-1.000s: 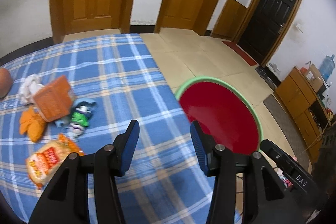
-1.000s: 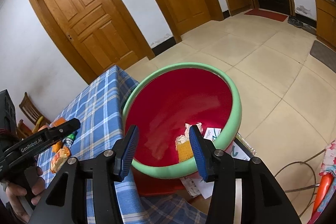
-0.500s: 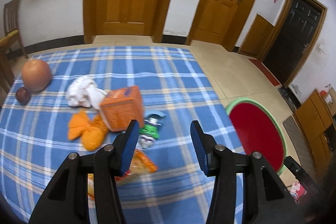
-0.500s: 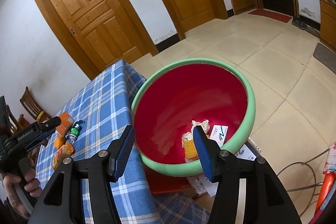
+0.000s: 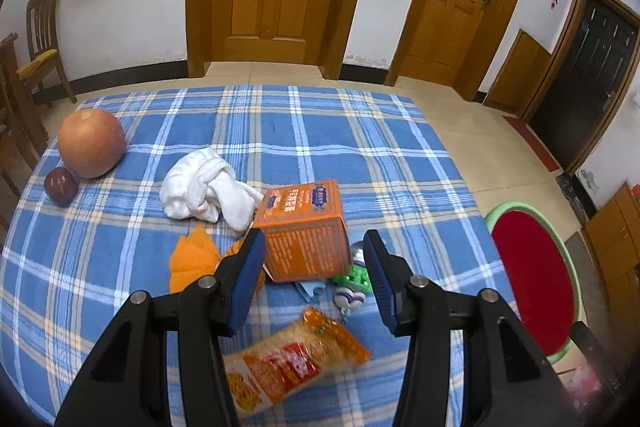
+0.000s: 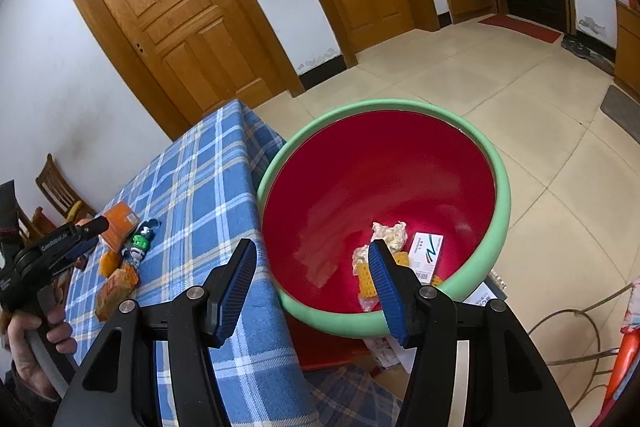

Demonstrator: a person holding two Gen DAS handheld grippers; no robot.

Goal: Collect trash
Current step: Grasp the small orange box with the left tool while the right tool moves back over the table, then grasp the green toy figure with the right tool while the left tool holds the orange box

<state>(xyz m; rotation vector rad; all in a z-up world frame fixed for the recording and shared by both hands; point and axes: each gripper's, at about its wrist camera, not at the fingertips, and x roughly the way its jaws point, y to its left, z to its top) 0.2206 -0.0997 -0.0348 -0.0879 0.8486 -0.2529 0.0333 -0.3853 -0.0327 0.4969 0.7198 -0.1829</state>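
My left gripper is open and empty above the blue plaid table. Between and just past its fingers lies an orange box. An orange snack packet lies below it. A green and white toy wrapper lies right of the box, orange peel left of it, a white cloth behind. My right gripper is open and empty over the near rim of the red basin with a green rim, which holds crumpled paper, a white carton and a yellow wrapper.
A pumpkin-like orange fruit and a dark red fruit sit at the table's far left. Wooden chairs stand left. The basin stands beside the table's right edge. Cables lie on the floor.
My left gripper has swung left from the basin to over the trash pile on the table. My right gripper has stayed over the basin's near rim, still open.
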